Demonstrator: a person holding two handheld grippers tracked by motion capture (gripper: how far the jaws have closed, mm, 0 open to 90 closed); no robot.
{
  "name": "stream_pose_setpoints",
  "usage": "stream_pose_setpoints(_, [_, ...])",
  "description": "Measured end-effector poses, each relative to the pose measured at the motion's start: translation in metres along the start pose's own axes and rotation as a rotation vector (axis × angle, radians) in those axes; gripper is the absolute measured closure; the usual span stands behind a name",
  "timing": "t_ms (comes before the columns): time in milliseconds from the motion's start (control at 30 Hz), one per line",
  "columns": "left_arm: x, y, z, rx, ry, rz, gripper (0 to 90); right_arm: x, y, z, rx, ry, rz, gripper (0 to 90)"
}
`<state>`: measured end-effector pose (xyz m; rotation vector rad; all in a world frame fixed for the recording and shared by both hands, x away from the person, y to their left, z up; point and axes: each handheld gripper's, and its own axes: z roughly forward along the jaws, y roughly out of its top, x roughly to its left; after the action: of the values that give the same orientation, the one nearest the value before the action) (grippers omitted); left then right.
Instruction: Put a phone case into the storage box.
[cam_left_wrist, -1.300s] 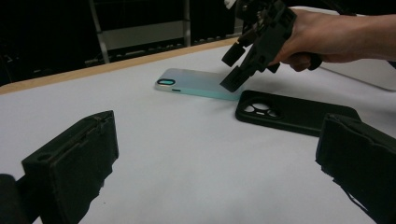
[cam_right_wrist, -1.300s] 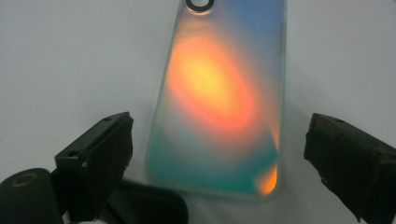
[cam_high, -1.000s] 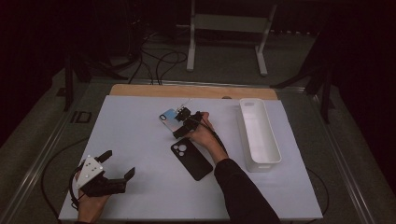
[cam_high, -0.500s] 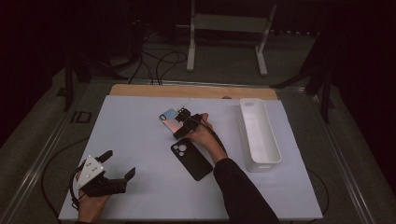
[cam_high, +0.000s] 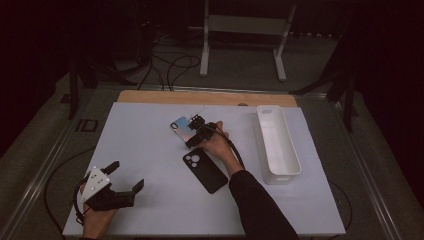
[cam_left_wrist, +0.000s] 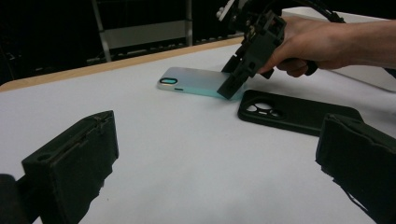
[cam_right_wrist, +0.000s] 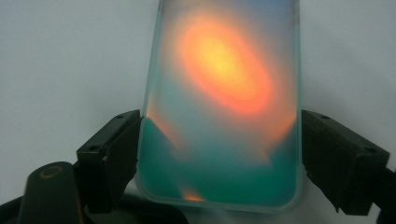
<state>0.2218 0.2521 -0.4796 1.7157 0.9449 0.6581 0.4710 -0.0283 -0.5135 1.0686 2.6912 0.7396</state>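
Two phone cases lie mid-table: a teal one (cam_high: 181, 127) flat between the right gripper (cam_high: 196, 131)'s jaws, which flank its long edges, contact unclear, and a black one (cam_high: 205, 170) just beside. Left gripper (cam_high: 122, 181) rests spread apart near the front-left corner. White tray (cam_high: 277, 145) sits right.

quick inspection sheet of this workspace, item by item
surface: white table top, wooden strip along the far edge.
job's things: iridescent phone case lying flat, its near end between the jaws of the right claw; black phone case flat beside it.
clutter: white tray at the right; contents cannot be told.
grippers: right claw straddles the iridescent case, a slim gap at one jaw, grip cannot be told; left claw open, holding nothing, at the near left.
cables: one trails from each claw; more on the floor behind.
surroundings: dark room, white stand legs beyond the table.
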Motion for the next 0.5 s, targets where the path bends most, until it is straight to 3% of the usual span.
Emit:
stream_pose_setpoints(67, [0.0,0.0,0.0,0.002,0.001,-0.003,0.0,-0.003,-0.001,-0.002,-0.023,0.051,0.042,16.4])
stream_pose_setpoints(500, [-0.001,0.0,0.001,0.012,0.006,0.003,0.0,-0.007,-0.004,-0.022,-0.099,0.097,0.074,16.7])
